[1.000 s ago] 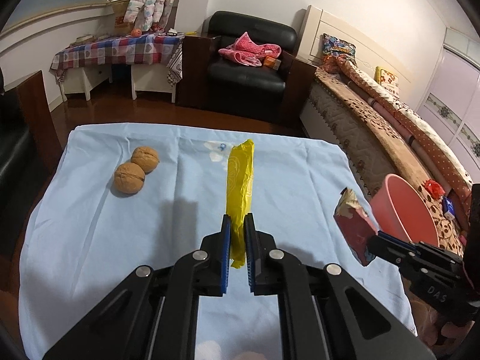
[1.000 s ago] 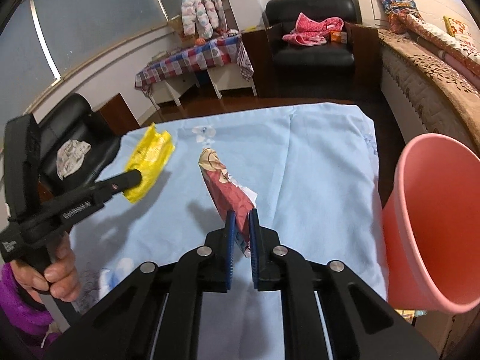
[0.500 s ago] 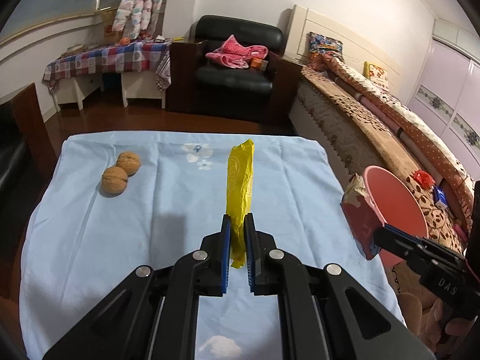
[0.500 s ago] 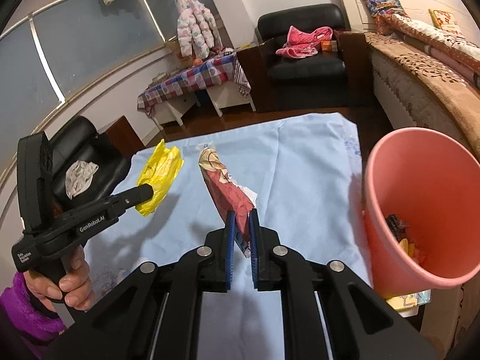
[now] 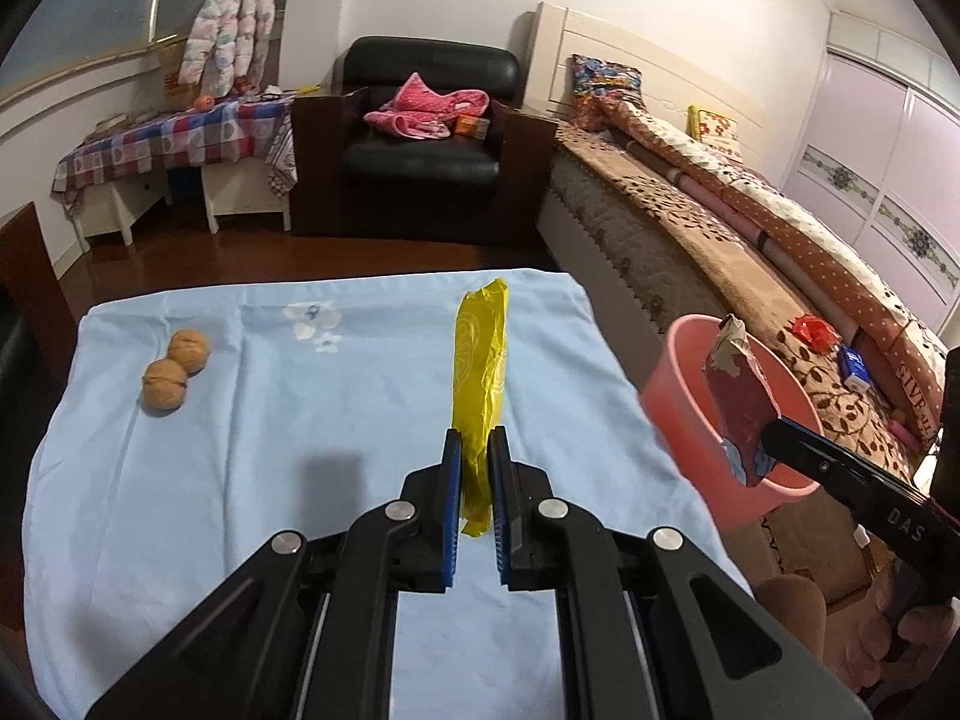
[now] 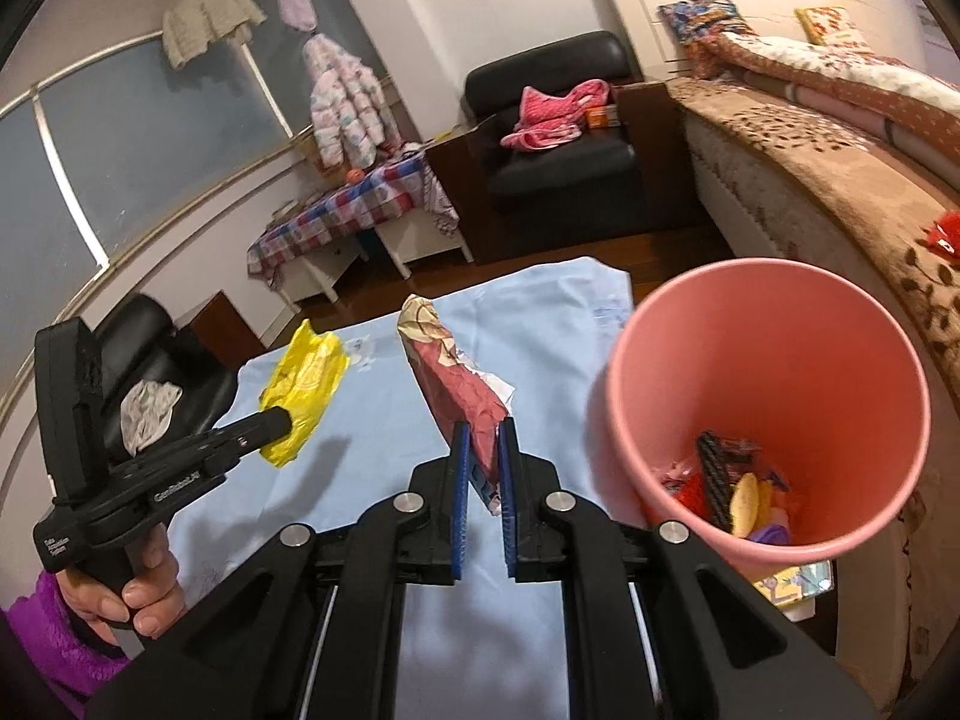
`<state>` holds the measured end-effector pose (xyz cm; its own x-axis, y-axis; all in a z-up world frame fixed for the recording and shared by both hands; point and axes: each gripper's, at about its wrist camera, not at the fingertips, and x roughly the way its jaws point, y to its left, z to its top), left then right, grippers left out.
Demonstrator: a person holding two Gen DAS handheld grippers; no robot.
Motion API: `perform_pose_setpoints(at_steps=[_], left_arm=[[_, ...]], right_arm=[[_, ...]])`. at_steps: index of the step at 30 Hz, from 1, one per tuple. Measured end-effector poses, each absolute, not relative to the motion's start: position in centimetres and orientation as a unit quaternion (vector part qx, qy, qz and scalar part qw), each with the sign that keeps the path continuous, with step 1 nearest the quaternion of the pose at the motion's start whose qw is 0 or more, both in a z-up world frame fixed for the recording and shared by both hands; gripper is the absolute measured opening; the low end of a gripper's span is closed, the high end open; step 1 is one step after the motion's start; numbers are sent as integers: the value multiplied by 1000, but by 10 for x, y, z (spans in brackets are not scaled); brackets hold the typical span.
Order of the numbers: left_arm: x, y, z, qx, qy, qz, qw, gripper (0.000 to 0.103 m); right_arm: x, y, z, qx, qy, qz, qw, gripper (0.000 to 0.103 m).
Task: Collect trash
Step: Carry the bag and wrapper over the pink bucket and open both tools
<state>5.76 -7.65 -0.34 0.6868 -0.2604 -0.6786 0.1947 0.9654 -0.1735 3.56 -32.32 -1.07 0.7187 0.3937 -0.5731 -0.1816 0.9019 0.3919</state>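
My left gripper (image 5: 476, 450) is shut on a yellow plastic wrapper (image 5: 480, 372) and holds it above the blue tablecloth (image 5: 270, 420). The wrapper also shows in the right wrist view (image 6: 306, 384). My right gripper (image 6: 483, 432) is shut on a red snack wrapper (image 6: 456, 384), held up beside the rim of the pink bin (image 6: 774, 396). In the left wrist view the red wrapper (image 5: 741, 396) hangs over the pink bin (image 5: 690, 414). The bin holds several pieces of trash (image 6: 738, 486).
Two walnuts (image 5: 174, 369) lie on the cloth at the left. The bin stands off the table's right edge, next to a bed (image 5: 750, 240). A black armchair (image 5: 426, 138) and a checked side table (image 5: 174, 144) stand beyond the table.
Both grippers have risen and moved right with their wrappers. The red wrapper has gone from over the cloth to over the pink bin's rim.
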Motion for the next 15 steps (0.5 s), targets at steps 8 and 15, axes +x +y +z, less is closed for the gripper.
perform_pose_setpoints(at_steps=[8, 15], left_arm=[[57, -110, 2, -30, 373, -162, 913, 8], [64, -165, 10, -11, 373, -219, 902, 8]], right_arm=[[29, -358, -16, 181, 333, 123, 917, 10], [26, -396, -21, 206, 327, 69, 920, 10]])
